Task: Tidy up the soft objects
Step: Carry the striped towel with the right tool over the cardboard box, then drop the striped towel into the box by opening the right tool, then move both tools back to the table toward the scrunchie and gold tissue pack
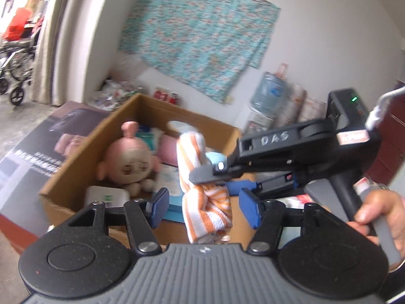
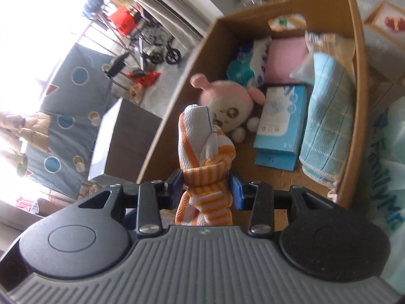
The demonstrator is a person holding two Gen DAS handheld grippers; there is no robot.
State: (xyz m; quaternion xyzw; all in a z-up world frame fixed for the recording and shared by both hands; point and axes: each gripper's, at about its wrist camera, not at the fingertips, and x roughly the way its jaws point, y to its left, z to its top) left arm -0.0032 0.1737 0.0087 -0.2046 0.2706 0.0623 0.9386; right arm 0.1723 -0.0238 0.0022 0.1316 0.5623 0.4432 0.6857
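step: carrying the orange-striped towel [image 2: 206,162] to the cardboard box [image 2: 354,76]; judged as the drop-in step, towel not yet in the box.
right gripper [image 2: 206,188]: jaws part-closed, blue pads pressing both sides of the bunched towel; firm hold. Towel stands up out of the jaws toward 12 o'clock, with a loose tail hanging back at 6 o'clock under the fingers.
left gripper [image 1: 205,209]: jaws roughly half open, nothing gripped. In the left wrist view the towel's lower fold hangs between its blue pads [image 1: 159,205]; I see a gap on each side, no squeeze.
towel vs box: in the right wrist view the towel sits at the box's near-left corner, about 7 o'clock of the box interior, overlapping the rim line. Whether it is past the rim, cannot tell.
box contents: pink plush doll [image 2: 227,101] just beyond the towel at 12 to 1 o'clock; blue tissue pack [image 2: 281,124] at 2 o'clock; rolled light-blue towel [image 2: 329,126] along the right wall at 3 o'clock; pink cloth [image 2: 286,60] at the back.
free spot: bare cardboard floor near the front wall, below the tissue pack.
next move needs: take the right gripper further over the rim, lower toward that bare patch, then open. Keep the left gripper clear of the hanging tail.
risk: the tail may snag on the rim or on a left pad at release.
hand [image 1: 379,217]: person's hand on the right gripper's handle, seen from the left wrist at 3 o'clock.
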